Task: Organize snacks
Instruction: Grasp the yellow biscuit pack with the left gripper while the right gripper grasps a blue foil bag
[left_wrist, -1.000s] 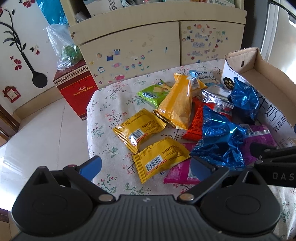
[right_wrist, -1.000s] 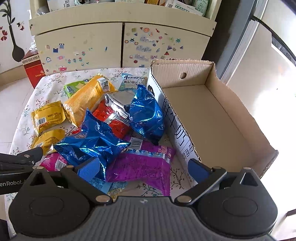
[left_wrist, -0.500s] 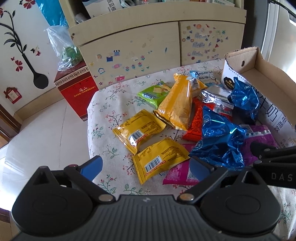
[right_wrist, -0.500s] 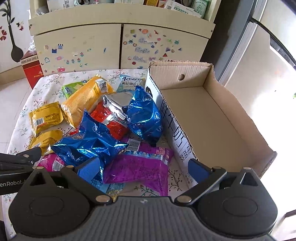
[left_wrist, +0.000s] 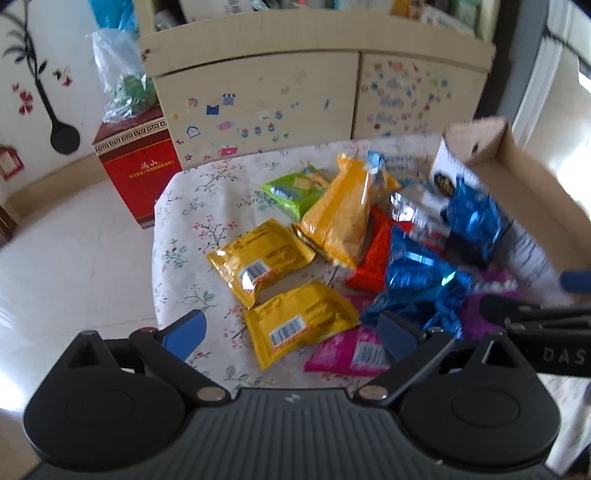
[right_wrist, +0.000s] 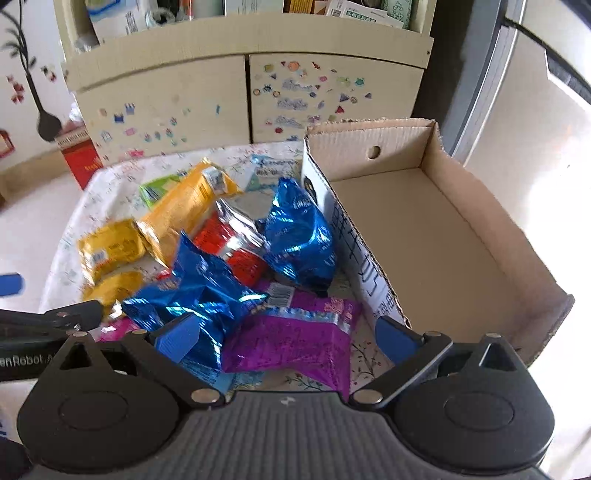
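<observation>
Several snack packets lie heaped on a floral tablecloth (left_wrist: 192, 236). My left gripper (left_wrist: 291, 332) stands open just above the near yellow packet (left_wrist: 299, 323), beside a second yellow packet (left_wrist: 258, 258) and a pink one (left_wrist: 351, 354). My right gripper (right_wrist: 291, 341) hangs open over the purple packet (right_wrist: 295, 343), its left finger against a crumpled blue packet (right_wrist: 195, 295). Another blue packet (right_wrist: 299, 236) leans on the open cardboard box (right_wrist: 443, 229), which holds nothing. An orange packet (left_wrist: 343, 218), a red one (right_wrist: 229, 247) and a green one (left_wrist: 295, 188) lie behind.
A cream cabinet (left_wrist: 295, 103) with stickers stands behind the table. A red box (left_wrist: 136, 166) with a plastic bag on top sits on the floor at the left. The table's left edge drops to white floor tiles (left_wrist: 74, 258).
Both grippers have moved forward toward the snack pile, with motion blur in the views. The packets have not shifted and both grippers stay open.
</observation>
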